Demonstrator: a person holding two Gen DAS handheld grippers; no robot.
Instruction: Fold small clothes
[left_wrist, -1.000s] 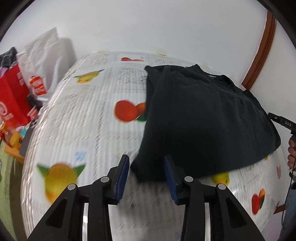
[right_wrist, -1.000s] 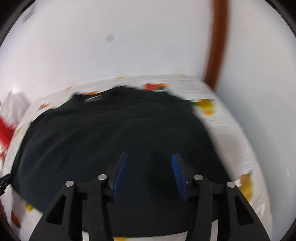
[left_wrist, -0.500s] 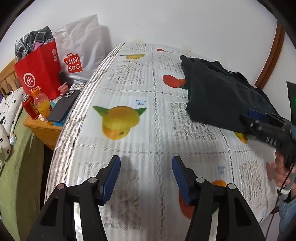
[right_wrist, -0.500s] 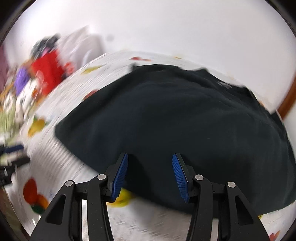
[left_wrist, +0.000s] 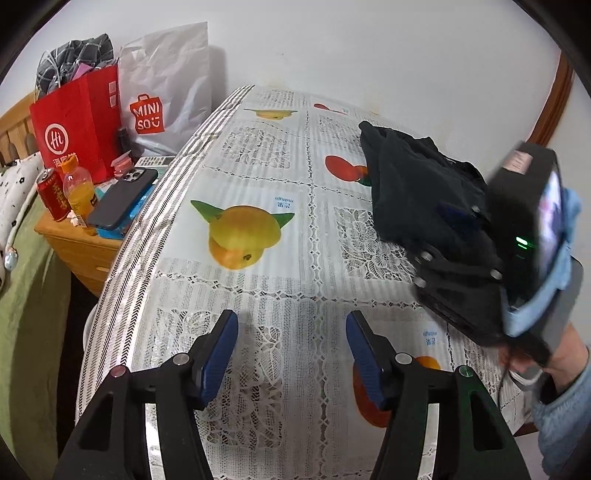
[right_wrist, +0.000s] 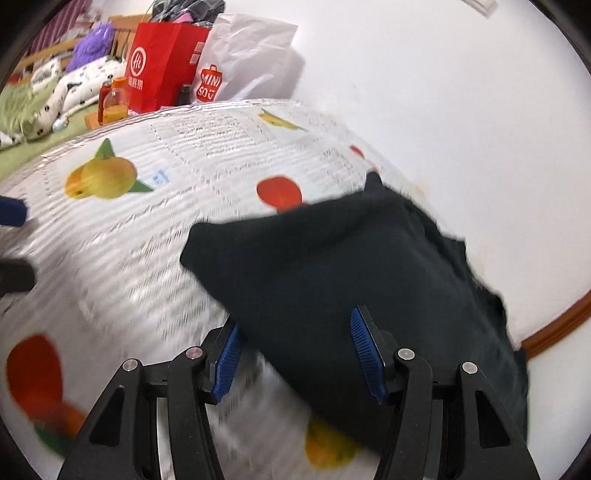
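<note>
A black garment (left_wrist: 410, 192) lies folded on the fruit-print tablecloth (left_wrist: 258, 280) at the far right of the table; it fills the right wrist view (right_wrist: 351, 280). My left gripper (left_wrist: 291, 354) is open and empty, over bare cloth well short of the garment. My right gripper (right_wrist: 295, 350) is open, its jaws either side of the garment's near edge; in the left wrist view its body (left_wrist: 480, 266) covers the garment's near part. The right wrist view is motion-blurred.
A wooden nightstand (left_wrist: 81, 251) stands left of the table with a phone (left_wrist: 122, 197), a red can (left_wrist: 53, 194) and an orange drink bottle (left_wrist: 79, 188). Red (left_wrist: 79, 122) and white (left_wrist: 166, 88) shopping bags stand behind it. A white wall runs along the far side.
My left gripper has pulled back from the garment's edge and opened wider over bare cloth. My right gripper has swung left and lower along the garment's near edge.
</note>
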